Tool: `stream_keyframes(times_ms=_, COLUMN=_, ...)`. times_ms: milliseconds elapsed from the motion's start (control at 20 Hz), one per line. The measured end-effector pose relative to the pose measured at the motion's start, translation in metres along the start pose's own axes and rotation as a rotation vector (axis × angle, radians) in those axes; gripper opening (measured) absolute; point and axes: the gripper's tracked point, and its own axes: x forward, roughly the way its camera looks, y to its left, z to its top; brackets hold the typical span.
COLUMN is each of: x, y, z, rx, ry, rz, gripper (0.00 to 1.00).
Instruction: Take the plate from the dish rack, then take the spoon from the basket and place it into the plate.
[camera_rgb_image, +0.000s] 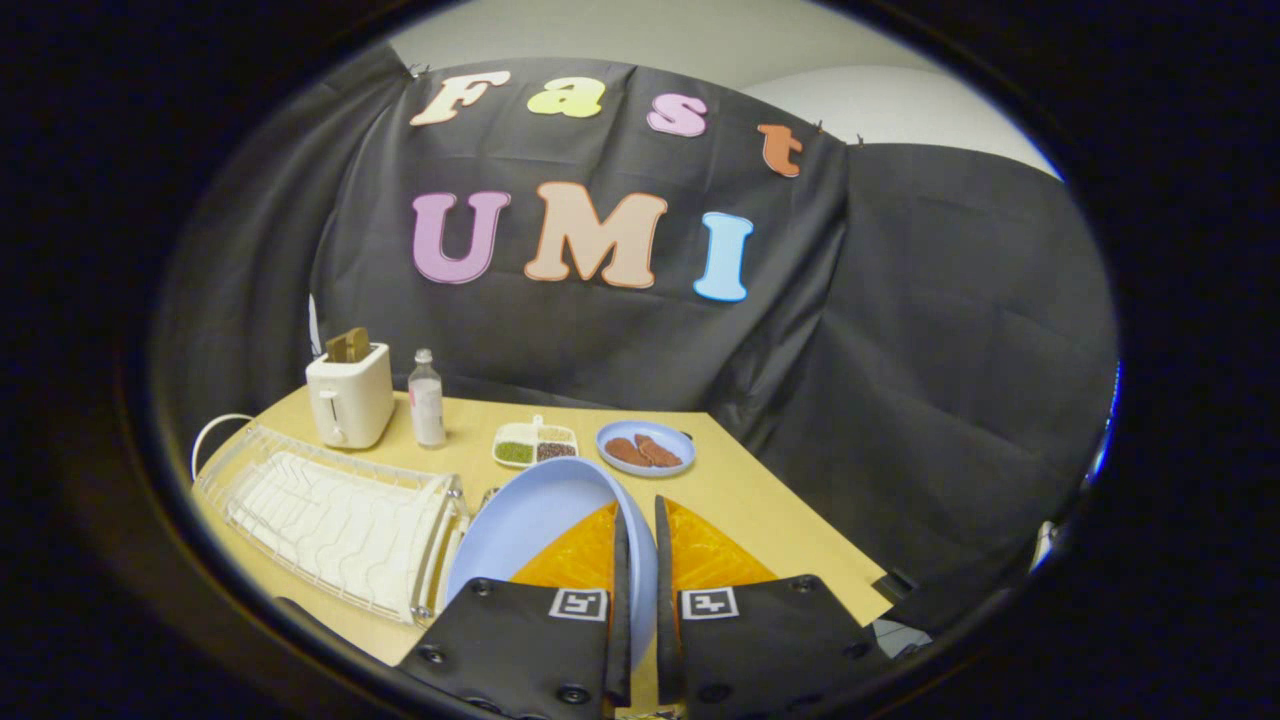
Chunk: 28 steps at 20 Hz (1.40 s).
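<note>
Jaws apparently clamp the plate (530, 520) rim beside the dish rack (330, 520).

One hand-held gripper (640, 520) with two fingers, closed on the rim of a light blue plate (530, 520). Plates number two in all: that one, and one smaller blue plate (645, 447) farther back on the counter (760, 520), carrying two brown patties (643, 452). One white dish rack (330, 520), lying beside the held plate. One cream toaster (350, 397) with one slice of toast (348, 345) standing up out of it. One clear bottle (427, 398) just beside the toaster. One white divided dish (536, 444) whose compartments hold green, dark and pale fillings. One wooden counter carries all of these.
</note>
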Motion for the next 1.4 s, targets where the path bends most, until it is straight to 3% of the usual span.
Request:
stream_keyframes(times_ms=800, x=0.007, y=0.013, z=-0.096, rx=0.149, ry=0.14, rz=0.111, gripper=0.13)
stream_keyframes(times_ms=1050, x=0.02, y=-0.006, z=-0.133, rx=0.241, ry=0.222, rz=0.076, gripper=0.13)
stream_keyframes(times_ms=1400, x=0.034, y=-0.03, z=-0.152, rx=0.243, ry=0.267, rz=0.048, gripper=0.16)
